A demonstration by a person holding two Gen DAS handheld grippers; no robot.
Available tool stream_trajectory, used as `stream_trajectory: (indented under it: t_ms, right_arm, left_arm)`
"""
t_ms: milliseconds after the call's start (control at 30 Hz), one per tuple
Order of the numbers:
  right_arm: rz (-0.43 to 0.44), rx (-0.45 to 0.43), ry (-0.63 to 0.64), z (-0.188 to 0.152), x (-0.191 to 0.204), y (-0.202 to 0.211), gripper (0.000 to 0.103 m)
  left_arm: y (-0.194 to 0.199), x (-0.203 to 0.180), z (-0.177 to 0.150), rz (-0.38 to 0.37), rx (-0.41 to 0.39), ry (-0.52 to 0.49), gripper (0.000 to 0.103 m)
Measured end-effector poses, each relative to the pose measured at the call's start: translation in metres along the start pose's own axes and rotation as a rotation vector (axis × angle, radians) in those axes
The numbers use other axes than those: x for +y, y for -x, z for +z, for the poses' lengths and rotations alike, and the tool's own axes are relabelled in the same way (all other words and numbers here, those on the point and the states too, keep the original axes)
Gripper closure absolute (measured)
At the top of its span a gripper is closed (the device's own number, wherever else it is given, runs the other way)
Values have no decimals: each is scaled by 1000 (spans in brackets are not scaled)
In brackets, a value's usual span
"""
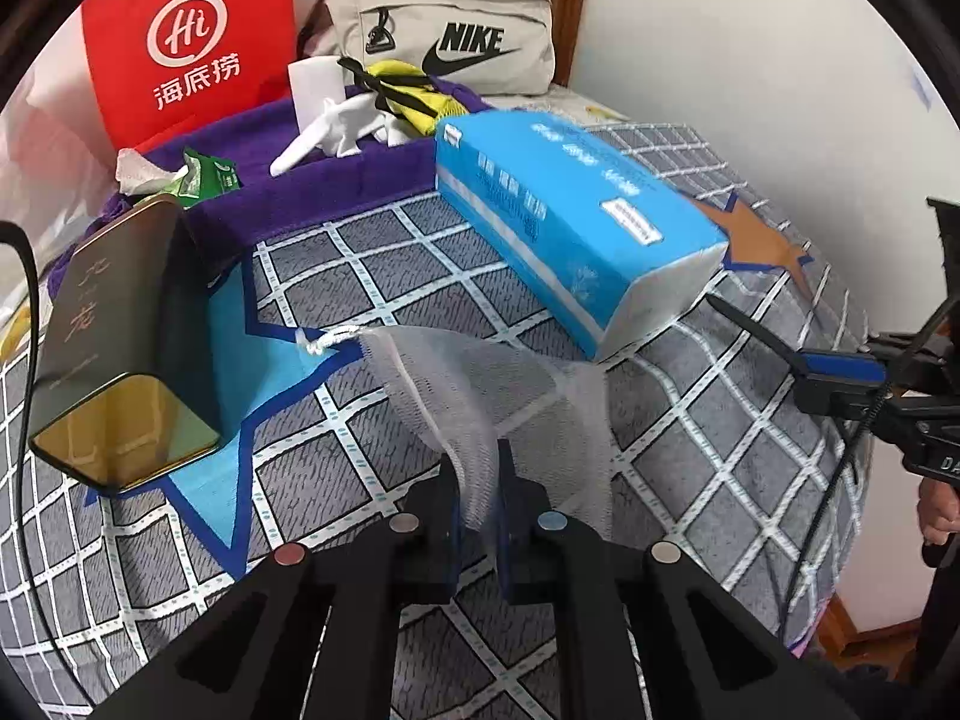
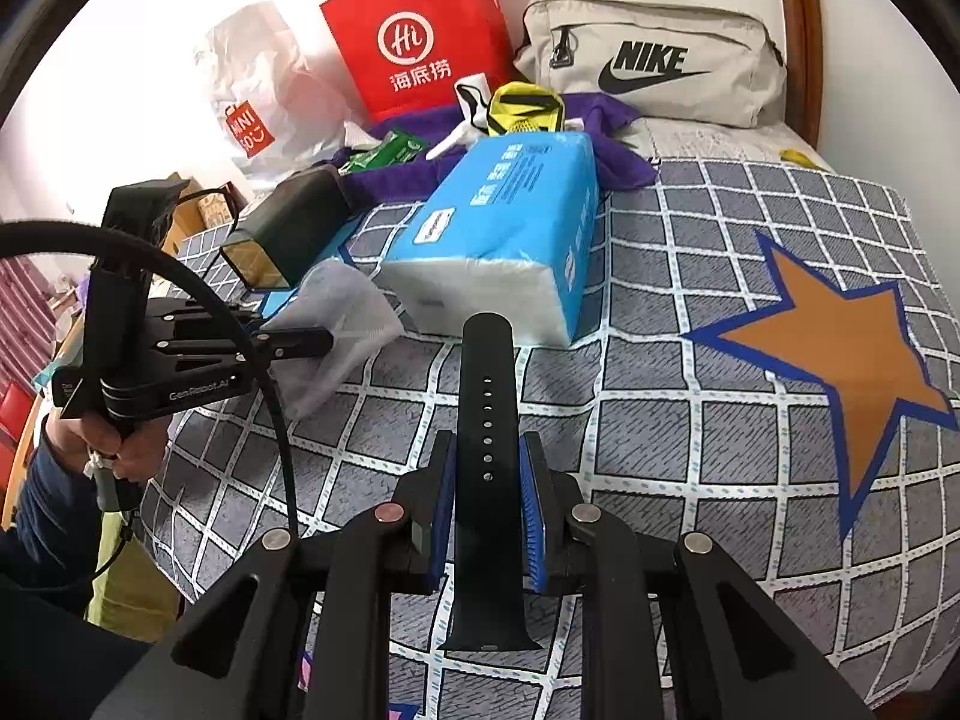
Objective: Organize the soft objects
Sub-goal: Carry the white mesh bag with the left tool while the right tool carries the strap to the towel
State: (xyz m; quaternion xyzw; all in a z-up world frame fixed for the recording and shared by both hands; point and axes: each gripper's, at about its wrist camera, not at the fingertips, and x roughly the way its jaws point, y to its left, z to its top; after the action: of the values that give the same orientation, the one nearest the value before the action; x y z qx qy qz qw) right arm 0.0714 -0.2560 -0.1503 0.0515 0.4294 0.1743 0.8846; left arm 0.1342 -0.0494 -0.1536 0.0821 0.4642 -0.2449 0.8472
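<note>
Left tongs (image 1: pixel 477 474) pinch blurred mesh pouch (image 1: pixel 480 384).

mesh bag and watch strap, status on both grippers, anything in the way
Left gripper shut on mesh bag. Right gripper shut on black watch strap. Tissue pack close ahead.

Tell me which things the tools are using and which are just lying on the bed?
In use:
left tool, shut on the white mesh pouch
right tool, shut on the black watch strap

Just lying about:
blue tissue pack
dark tin
red paper bag
grey Nike bag
purple towel
</note>
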Motion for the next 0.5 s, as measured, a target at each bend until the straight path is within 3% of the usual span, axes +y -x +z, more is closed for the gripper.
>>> stream_trajectory:
  t_ms: [500]
  right_arm:
    - [47,-64,39,23,14,20,82]
  left_arm:
    - [44,15,15,-36,-103,71,96]
